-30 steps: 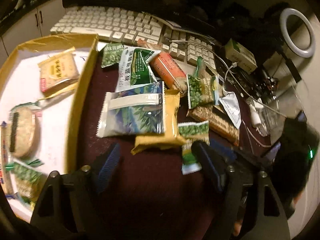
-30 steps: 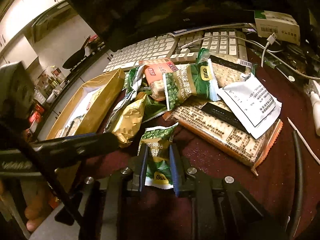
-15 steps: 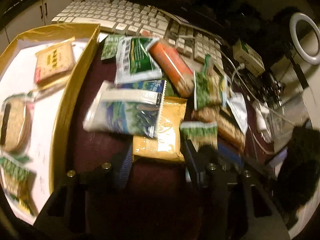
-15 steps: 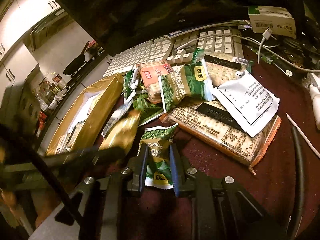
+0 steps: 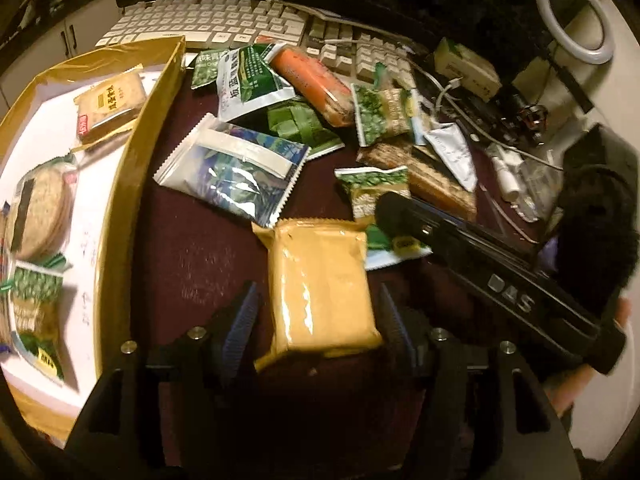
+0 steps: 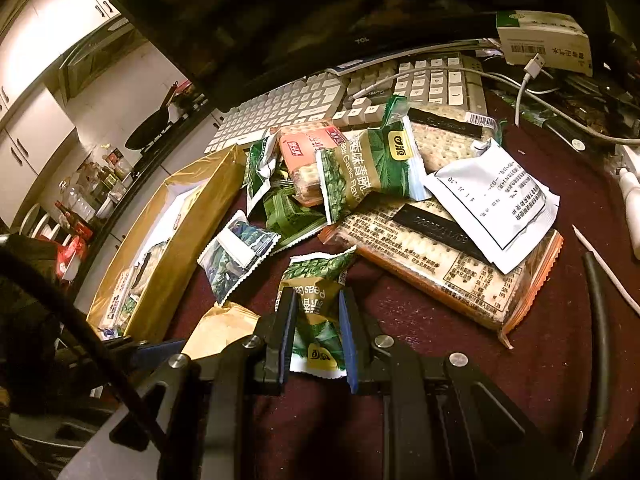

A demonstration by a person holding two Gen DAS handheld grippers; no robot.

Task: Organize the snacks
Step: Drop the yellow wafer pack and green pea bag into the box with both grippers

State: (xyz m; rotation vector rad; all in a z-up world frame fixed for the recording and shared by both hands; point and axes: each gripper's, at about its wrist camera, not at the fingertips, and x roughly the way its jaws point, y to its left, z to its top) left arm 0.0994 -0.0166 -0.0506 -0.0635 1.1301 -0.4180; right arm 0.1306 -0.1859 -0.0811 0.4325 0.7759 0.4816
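Lengthwise, yellow snack pack (image 5: 320, 292) points away between opening left claw (image 5: 316, 320).

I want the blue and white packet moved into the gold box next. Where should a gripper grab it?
Judging by its pose, grip the blue and white packet across its short width near the middle, coming from above. It lies flat and clear on top; the crimped ends are thin and floppy, likely to slip.

Mixed sealed snack packets (image 5: 236, 176) lie heaped flat on the dark red bench (image 5: 192, 264), one yellow packet (image 5: 320, 288) apart in front, several more inside the gold tray (image 5: 156, 120) alongside.
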